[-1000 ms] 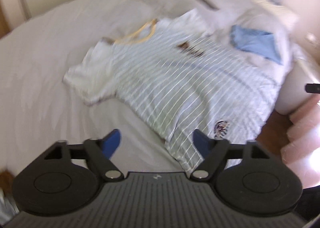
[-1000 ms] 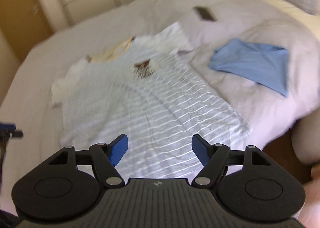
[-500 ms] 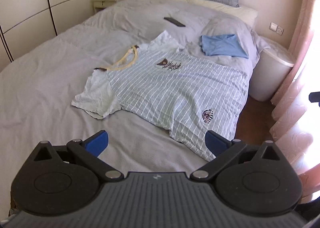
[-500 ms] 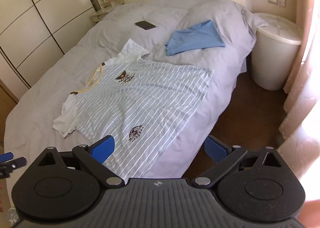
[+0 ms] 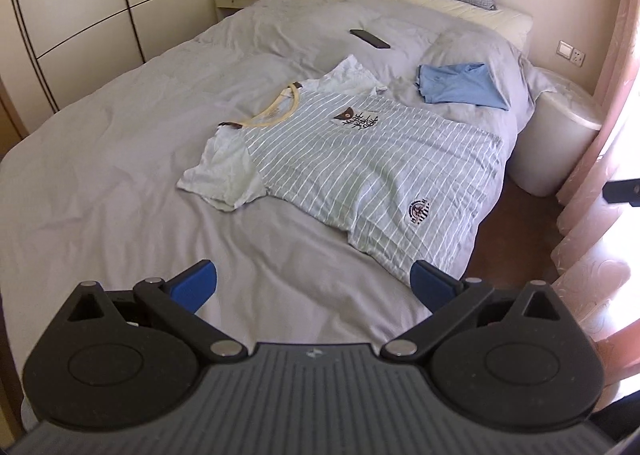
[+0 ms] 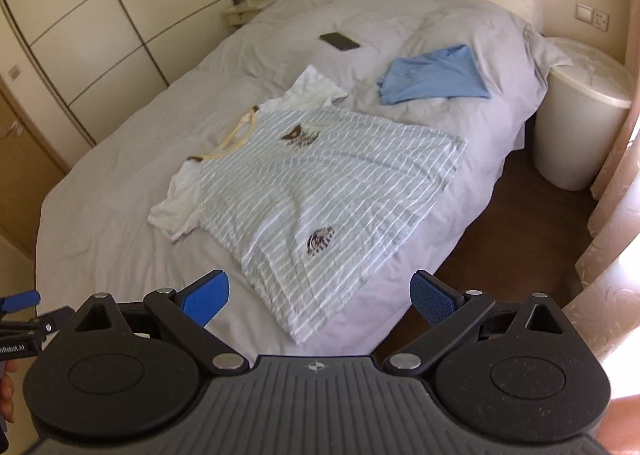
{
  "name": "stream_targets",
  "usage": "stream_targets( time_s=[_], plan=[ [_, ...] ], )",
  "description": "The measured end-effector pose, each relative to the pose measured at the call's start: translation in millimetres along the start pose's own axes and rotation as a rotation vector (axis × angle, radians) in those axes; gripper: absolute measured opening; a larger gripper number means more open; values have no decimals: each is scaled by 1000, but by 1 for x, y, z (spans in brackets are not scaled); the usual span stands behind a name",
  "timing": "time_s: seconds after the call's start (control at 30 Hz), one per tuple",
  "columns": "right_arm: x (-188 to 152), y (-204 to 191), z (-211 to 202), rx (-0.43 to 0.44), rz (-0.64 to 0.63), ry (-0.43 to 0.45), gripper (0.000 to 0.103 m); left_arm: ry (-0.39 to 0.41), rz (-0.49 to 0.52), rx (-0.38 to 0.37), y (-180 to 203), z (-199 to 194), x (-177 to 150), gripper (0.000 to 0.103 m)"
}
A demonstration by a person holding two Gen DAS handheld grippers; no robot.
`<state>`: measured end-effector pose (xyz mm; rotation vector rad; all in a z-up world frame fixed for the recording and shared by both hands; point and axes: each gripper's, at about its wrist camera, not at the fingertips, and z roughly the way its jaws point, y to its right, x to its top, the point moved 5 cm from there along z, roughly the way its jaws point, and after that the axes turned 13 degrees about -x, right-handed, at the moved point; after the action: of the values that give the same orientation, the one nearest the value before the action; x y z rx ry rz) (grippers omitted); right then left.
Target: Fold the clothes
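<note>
A pale striped T-shirt (image 5: 360, 171) with white sleeves and a yellow collar lies spread flat on the grey bed (image 5: 120, 159), hem toward the bed's near right edge. It also shows in the right wrist view (image 6: 320, 191). A folded blue garment (image 5: 460, 87) lies beyond it near the pillows, seen too in the right wrist view (image 6: 436, 75). My left gripper (image 5: 314, 283) is open and empty, held back above the bed's near part. My right gripper (image 6: 320, 295) is open and empty, above the shirt's hem corner at the bed edge.
A dark phone (image 5: 370, 38) lies on the bed past the shirt. A white round bin (image 6: 580, 115) stands on the wood floor right of the bed. Pink curtains (image 5: 600, 215) hang at right. Wardrobe doors (image 6: 80, 35) line the left wall.
Both grippers have pulled back and up from close over the shirt, and their jaws have opened wider. The shirt lies flat as before.
</note>
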<state>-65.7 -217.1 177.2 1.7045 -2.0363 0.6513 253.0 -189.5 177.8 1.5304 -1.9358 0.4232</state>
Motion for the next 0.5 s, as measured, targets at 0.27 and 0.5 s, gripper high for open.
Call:
stream_targets(
  time_s=[0.27,0.5],
  plan=[
    [-24,-10,-10,-1,-112,-9,100,-8,-24,5,27,-17,-13,102],
    [-39,-15,-14,-64,-176,-14,100,-28,25,-35,30,-3,-4,102]
  ],
)
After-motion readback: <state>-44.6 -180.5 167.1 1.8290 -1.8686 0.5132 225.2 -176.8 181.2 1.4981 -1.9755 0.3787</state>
